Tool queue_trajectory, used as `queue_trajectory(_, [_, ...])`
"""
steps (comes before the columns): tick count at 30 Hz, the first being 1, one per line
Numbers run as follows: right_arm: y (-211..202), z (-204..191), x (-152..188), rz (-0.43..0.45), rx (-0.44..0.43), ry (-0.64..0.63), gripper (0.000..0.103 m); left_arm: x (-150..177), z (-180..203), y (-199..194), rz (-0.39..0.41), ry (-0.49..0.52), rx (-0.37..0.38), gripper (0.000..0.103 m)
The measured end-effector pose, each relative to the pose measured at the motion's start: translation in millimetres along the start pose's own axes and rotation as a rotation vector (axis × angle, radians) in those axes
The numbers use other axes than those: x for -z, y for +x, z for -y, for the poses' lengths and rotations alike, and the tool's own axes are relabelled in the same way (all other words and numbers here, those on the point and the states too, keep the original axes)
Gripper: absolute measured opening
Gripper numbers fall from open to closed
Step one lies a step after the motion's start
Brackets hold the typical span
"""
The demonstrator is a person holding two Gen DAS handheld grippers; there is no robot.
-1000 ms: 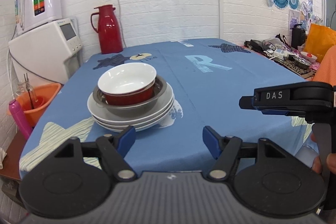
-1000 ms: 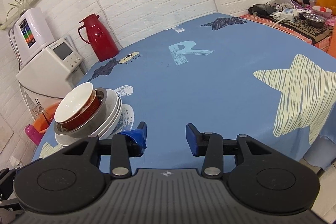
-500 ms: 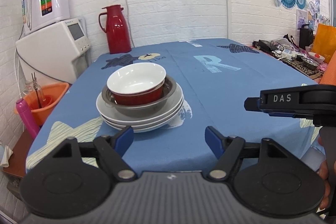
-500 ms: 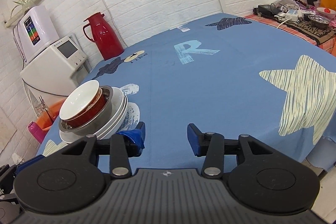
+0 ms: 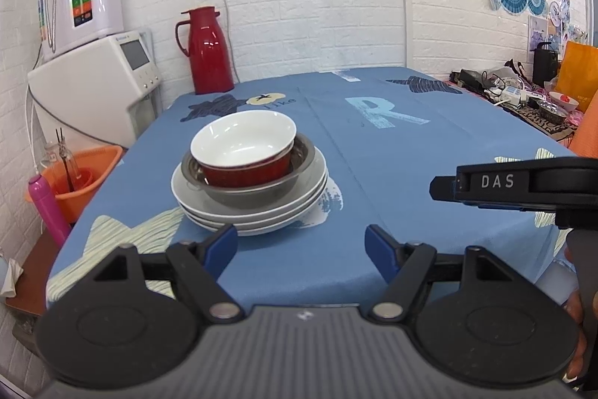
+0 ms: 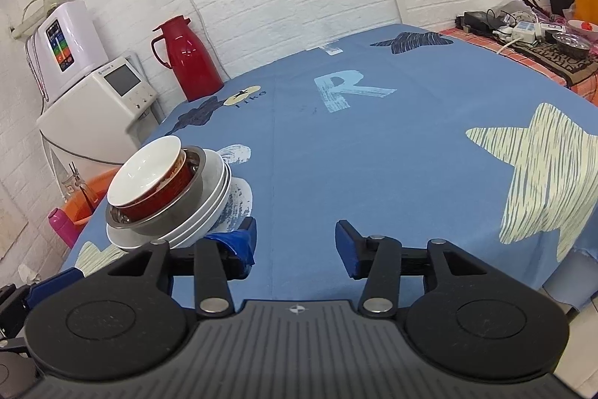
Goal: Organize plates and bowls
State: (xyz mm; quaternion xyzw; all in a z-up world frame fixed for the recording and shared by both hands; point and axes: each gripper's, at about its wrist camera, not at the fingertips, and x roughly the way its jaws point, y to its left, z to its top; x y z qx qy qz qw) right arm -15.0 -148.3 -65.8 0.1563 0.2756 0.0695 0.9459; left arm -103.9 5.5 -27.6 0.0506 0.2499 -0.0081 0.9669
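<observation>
One stack of dishes stands on the blue tablecloth near its front left edge. A red bowl with a white inside sits in a steel bowl, which rests on several white plates. My left gripper is open, just short of the stack and empty. In the right wrist view the same red bowl, steel bowl and plates appear at the left. My right gripper is open and empty, to the right of the stack. Its body shows in the left wrist view.
A red thermos jug stands at the table's far left corner. White appliances and an orange basin are off the left edge. A cluttered side table with cables and bowls lies to the right. A hand holds the right gripper.
Both cameras have shifted slightly, so the stack sits a little more central in the left wrist view. The dishes have not moved. Both grippers stay open.
</observation>
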Motion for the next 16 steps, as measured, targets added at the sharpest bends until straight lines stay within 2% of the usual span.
queue_trajectory(16, [-4.1,-5.0,0.7,0.012,-0.014,-0.017,0.034,0.9,-0.8,-1.9,0.01,-0.009,0.008,0.074])
